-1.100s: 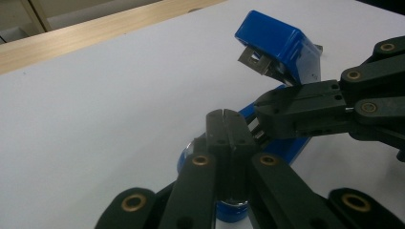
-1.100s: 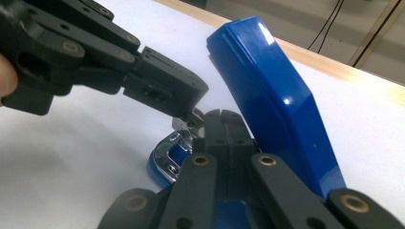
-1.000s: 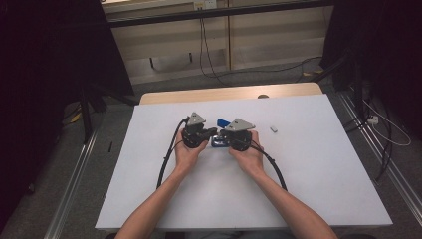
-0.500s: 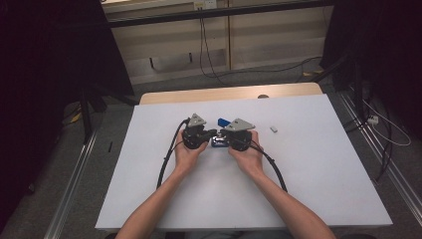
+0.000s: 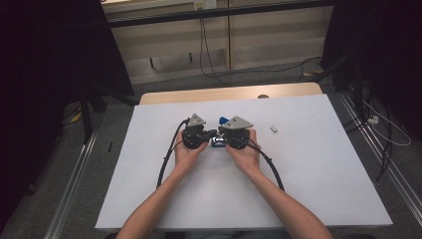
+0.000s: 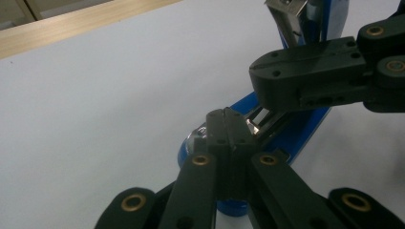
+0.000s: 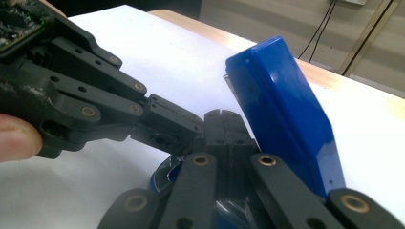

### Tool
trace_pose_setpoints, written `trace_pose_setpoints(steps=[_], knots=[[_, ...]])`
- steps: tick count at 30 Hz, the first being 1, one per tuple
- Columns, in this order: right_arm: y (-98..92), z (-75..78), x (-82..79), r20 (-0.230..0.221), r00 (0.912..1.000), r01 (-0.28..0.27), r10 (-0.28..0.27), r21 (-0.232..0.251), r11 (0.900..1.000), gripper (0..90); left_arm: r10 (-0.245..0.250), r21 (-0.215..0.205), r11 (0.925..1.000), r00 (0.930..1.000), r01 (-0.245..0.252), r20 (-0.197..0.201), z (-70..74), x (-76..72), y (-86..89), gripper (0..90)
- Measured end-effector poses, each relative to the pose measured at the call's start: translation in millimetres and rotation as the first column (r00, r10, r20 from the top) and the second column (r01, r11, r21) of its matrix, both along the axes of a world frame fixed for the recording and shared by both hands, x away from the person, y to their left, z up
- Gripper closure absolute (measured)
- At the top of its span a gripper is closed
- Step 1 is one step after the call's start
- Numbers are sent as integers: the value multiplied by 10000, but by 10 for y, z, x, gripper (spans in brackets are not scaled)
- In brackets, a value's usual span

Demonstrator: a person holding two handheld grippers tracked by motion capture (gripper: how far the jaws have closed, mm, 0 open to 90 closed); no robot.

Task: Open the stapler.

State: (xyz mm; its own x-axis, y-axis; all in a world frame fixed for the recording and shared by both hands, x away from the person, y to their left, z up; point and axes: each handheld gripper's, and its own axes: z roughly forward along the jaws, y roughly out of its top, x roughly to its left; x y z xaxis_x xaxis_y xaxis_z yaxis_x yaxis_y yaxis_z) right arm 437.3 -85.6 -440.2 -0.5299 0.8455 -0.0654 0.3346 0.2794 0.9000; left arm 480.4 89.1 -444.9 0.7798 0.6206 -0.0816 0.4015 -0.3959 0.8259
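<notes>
On the white table (image 5: pixel 149 189), we hold two grippers tip to tip near the middle, slightly toward the far edge.

Left gripper (image 5: pixel 199 135): in the high view it sits in the left hand (image 5: pixel 185 152), jaws pointing right toward the stapler. In the left gripper view its jaws (image 6: pixel 228 125) stand pressed together with no gap between them. The tips rest against the metal part in the opened hinge region of the blue stapler (image 6: pixel 291 138). We cannot tell whether the closed tips pinch any part of it.

Blue stapler (image 5: pixel 219 142): it lies on the table between the two grippers, opened up. In the right gripper view its blue top arm (image 7: pixel 282 119) rises tilted away from the base, which lies flat below the jaws.

Right gripper (image 5: pixel 230 138): held in the right hand (image 5: pixel 245 154), jaws pointing left. In the right gripper view its jaws (image 7: pixel 220 125) are likewise closed flush, tips meeting the left gripper's tip just beside the raised arm. A grasp on the stapler cannot be confirmed.

Further right, a small white object (image 5: pixel 273 129) lies on the table, well apart from the hands.
</notes>
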Motion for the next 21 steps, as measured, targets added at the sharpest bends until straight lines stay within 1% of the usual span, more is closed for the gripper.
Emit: trace_pose_setpoints(steps=[1,5,10,14,15,17,18,19,21], knots=[[-18,14,-4,58,9999,89,-90,56,9999,900,-23,41,10000,10000,23,54,1,1,0,900],[-44,36,-9,58,9999,118,-118,96,9999,900,-39,87,10000,10000,39,67,3,0,-1,900],[-52,39,-8,53,9999,89,-89,111,9999,900,-51,46,10000,10000,51,56,0,0,0,900],[-57,43,-11,43,10000,84,-84,146,9999,900,-112,84,9999,9999,111,130,-1,3,7,900],[-61,48,-18,50,9999,87,-87,147,9999,900,-122,34,9999,9999,121,96,-3,6,9,900],[-62,48,-21,53,9999,87,-87,155,9998,900,-115,75,9999,9999,114,120,-2,4,8,900],[-65,48,-24,73,9999,80,-81,136,9999,900,-97,123,9999,9998,95,168,0,0,4,900],[-75,57,-34,207,9996,201,-203,62,9998,900,-93,145,9999,9998,90,185,2,-5,-2,900],[-108,76,-34,209,9995,227,-230,143,9996,900,-117,116,9999,9998,116,162,1,-3,1,900]])
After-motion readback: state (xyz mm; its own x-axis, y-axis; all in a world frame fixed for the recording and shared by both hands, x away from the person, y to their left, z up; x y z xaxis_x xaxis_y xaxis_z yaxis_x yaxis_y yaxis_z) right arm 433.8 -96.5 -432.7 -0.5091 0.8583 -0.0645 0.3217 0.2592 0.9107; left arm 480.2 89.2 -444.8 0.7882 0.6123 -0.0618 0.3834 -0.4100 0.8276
